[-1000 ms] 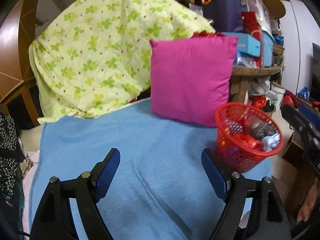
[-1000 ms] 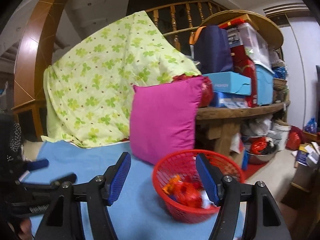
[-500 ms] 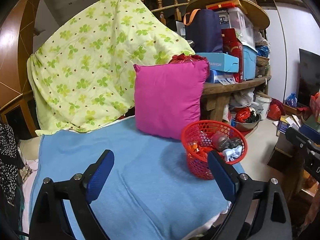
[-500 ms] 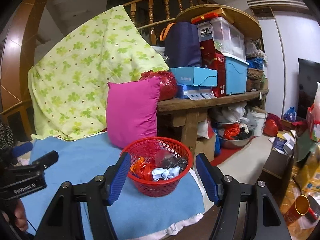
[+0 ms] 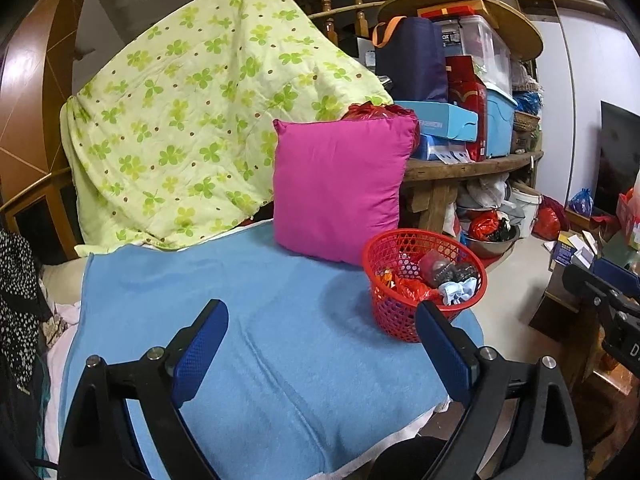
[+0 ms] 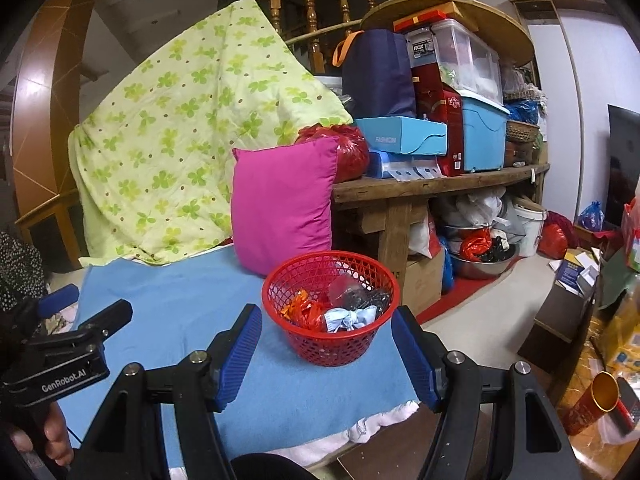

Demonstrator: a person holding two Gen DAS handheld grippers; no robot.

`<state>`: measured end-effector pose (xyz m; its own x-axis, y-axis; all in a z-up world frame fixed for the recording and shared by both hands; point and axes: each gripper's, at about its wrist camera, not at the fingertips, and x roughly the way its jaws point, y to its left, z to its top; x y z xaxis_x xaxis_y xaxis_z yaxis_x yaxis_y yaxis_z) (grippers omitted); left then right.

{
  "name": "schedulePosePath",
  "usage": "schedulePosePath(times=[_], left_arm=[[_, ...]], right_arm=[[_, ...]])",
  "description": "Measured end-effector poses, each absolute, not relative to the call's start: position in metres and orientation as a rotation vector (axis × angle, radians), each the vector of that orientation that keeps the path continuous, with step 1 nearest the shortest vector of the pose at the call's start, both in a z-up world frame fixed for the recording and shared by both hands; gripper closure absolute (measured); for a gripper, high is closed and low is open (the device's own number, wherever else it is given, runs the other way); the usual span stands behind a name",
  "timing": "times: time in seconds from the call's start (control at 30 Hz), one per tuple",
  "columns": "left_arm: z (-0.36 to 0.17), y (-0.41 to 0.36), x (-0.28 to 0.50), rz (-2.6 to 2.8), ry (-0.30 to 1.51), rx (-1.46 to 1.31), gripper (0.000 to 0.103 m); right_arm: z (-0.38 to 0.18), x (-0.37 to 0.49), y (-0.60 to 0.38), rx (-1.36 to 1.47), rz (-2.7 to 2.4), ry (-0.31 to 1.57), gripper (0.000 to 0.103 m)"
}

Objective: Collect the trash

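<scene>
A red mesh basket [image 5: 388, 316] stands at the right edge of a blue blanket [image 5: 248, 320]; it also shows in the right wrist view [image 6: 332, 346]. It holds trash: red and orange wrappers [image 6: 302, 310], a dark crumpled piece and a pale blue wad [image 6: 348, 318]. My left gripper [image 5: 322, 344] is open and empty, held back above the blanket, left of the basket. My right gripper [image 6: 328, 356] is open and empty, held back in front of the basket. The left gripper shows at the left of the right wrist view [image 6: 86, 320].
A pink cushion [image 5: 340, 192] leans behind the basket. A green flowered quilt [image 5: 192, 128] hangs behind the blanket. A wooden bench [image 6: 440, 184] at right carries boxes and bags. Clutter lies on the floor at right, with a gold can [image 6: 592, 404].
Both grippers have drawn back from the basket, so it looks smaller and farther. Both stay open and empty. The basket has not moved.
</scene>
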<state>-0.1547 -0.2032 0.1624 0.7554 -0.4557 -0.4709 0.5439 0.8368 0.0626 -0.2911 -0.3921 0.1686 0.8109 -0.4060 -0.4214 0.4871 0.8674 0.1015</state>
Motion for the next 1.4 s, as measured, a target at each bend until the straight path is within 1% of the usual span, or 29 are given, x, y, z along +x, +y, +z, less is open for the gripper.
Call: schedulePosePath(times=[0.67, 1.4], left_arm=[[0.159, -0.206, -0.159, -0.560, 0.470, 0.227, 0.009], [0.156, -0.200, -0.152, -0.545, 0.477, 0.211, 0.009]], right_arm=[[0.162, -0.288, -0.394, 0.240, -0.488, 0.395, 0.032], [0.166, -0.277, -0.380, 0.213, -0.470, 0.387, 0.032]])
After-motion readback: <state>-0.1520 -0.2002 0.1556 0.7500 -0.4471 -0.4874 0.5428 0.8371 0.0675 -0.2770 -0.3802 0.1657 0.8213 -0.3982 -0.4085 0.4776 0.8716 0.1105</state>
